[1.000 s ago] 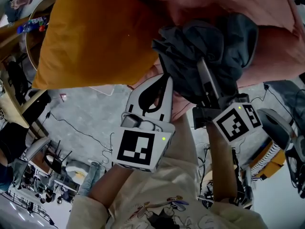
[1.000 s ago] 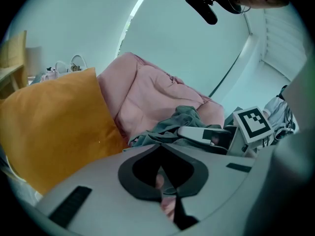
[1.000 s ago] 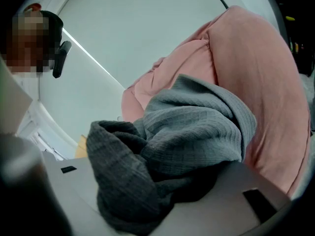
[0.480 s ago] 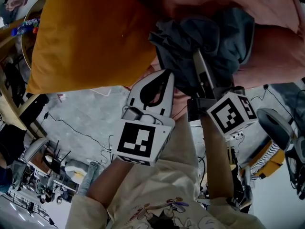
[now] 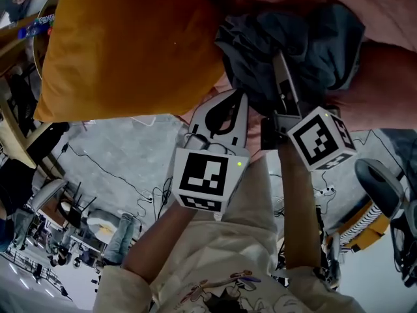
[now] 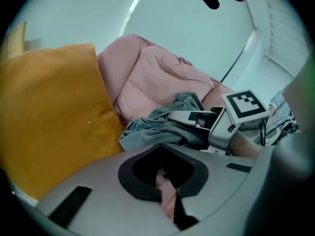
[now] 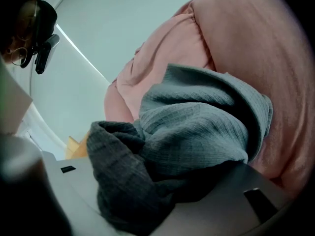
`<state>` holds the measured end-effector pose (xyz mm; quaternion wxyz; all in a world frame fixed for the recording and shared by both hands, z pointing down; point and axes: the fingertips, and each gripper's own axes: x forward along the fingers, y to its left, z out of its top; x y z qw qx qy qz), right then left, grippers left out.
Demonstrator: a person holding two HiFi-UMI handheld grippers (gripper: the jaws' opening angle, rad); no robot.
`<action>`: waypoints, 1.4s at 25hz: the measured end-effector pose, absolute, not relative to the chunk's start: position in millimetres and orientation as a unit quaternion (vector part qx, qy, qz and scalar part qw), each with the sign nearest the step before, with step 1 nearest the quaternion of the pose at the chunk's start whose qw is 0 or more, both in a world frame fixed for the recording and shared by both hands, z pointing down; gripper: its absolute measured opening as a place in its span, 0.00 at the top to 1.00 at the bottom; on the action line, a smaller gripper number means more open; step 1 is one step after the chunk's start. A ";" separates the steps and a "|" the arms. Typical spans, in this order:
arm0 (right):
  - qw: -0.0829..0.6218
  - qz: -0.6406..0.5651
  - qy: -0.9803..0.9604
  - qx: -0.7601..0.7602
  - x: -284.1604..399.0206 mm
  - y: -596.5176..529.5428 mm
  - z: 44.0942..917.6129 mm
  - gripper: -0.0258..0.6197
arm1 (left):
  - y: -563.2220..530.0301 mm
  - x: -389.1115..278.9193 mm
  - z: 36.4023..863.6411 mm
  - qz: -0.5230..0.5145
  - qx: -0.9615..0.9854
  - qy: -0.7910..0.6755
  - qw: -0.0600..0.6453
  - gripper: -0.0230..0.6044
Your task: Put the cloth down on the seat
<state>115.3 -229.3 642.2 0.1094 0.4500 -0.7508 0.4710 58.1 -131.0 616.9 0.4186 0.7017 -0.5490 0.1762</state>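
Where the head view began, nearest the observer, a cream printed top (image 5: pixel 221 272) was noted, with both bare forearms reaching forward from it above a grey floor (image 5: pixel 111 155) strewn with cables. Each forearm ended in a marker cube: the left cube (image 5: pixel 207 178) faced upward, while the right cube (image 5: pixel 320 139) sat beside it and slightly further forward.

Beyond the cubes, the left gripper (image 5: pixel 242 98) was recorded at the front edge of the seat (image 5: pixel 384 64). Its jaws were drawn together, tips meeting, with nothing seen held between them. A sliver of pink showed through the narrow slit at their base in the left gripper view. Whether that pink was touched could not be determined.

The right gripper (image 5: pixel 279 70) reached further in across the front edge. Its jaws were clenched on the cloth (image 5: pixel 306 44), a dark grey ribbed fabric. The right gripper view showed it bunched thickly between the two jaws and spilling over them.

The cloth lay crumpled in a heap against the pink upholstery of the seat, near the front edge and just in from it. In the left gripper view its lower folds appeared to be down on the seat surface. Puffed pink cushioning rose behind it toward the rear edge.

An orange cushion (image 5: pixel 130 44) occupied the left portion of the seat, just beside the cloth. Contact between the two could not be confirmed.
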 end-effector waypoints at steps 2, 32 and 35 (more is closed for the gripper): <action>0.110 0.468 -0.751 0.453 114.0 -232.5 648.5 0.58 | -135.2 55.1 619.4 0.175 0.702 -0.551 0.415 0.96; 0.156 0.513 -0.700 0.472 117.2 -213.5 777.5 0.56 | -126.1 52.7 670.8 0.185 0.694 -0.556 0.418 0.96; 0.159 0.514 -0.699 0.471 116.4 -211.1 774.0 0.50 | -124.1 51.4 665.8 0.183 0.697 -0.554 0.416 0.96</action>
